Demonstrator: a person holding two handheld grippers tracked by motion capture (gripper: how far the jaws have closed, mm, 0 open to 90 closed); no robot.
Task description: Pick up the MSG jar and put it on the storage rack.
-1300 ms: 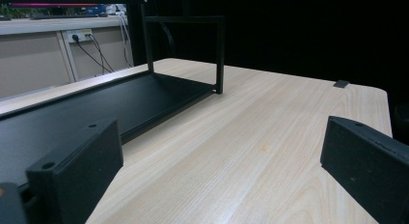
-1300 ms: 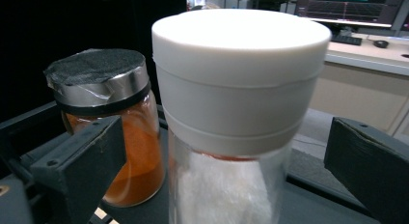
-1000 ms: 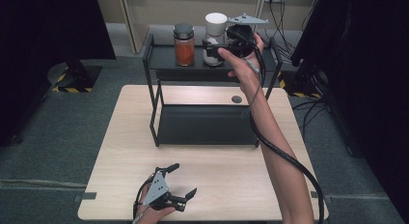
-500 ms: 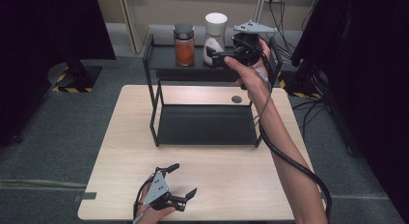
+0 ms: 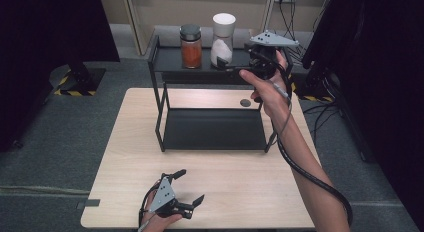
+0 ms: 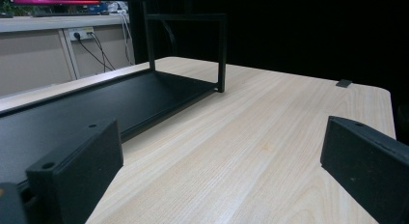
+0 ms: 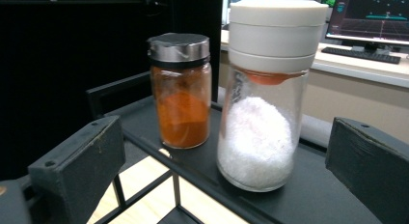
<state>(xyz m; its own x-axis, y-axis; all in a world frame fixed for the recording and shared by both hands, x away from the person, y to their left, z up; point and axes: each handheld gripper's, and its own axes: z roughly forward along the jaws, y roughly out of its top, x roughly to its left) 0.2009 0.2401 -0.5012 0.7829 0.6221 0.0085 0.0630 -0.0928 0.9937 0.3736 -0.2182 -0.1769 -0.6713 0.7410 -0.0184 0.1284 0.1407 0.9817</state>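
On the top shelf of a black two-tier rack (image 5: 165, 77) stand an orange spice jar (image 5: 190, 46) (image 7: 181, 103) with a metal lid and, to its right, a clear jar of white grains (image 5: 223, 39) (image 7: 263, 113) with a white cap. My right gripper (image 5: 231, 63) (image 7: 226, 137) is raised at shelf height just right of the white jar, open, with its jaws on either side of the jar and apart from it. Low over the table's front edge, my left gripper (image 5: 186, 188) (image 6: 217, 142) is open and holds nothing.
The rack's lower shelf (image 5: 215, 129) (image 6: 96, 103) is a bare black tray on the light wooden table (image 5: 240, 187). A small dark disc (image 5: 245, 102) lies on the table behind it. Cables and wall sockets sit beyond the rack, with dark curtains at both sides.
My right gripper has drawn back a little to the right and toward the person, away from the white jar. Both jars and the left gripper stay put.
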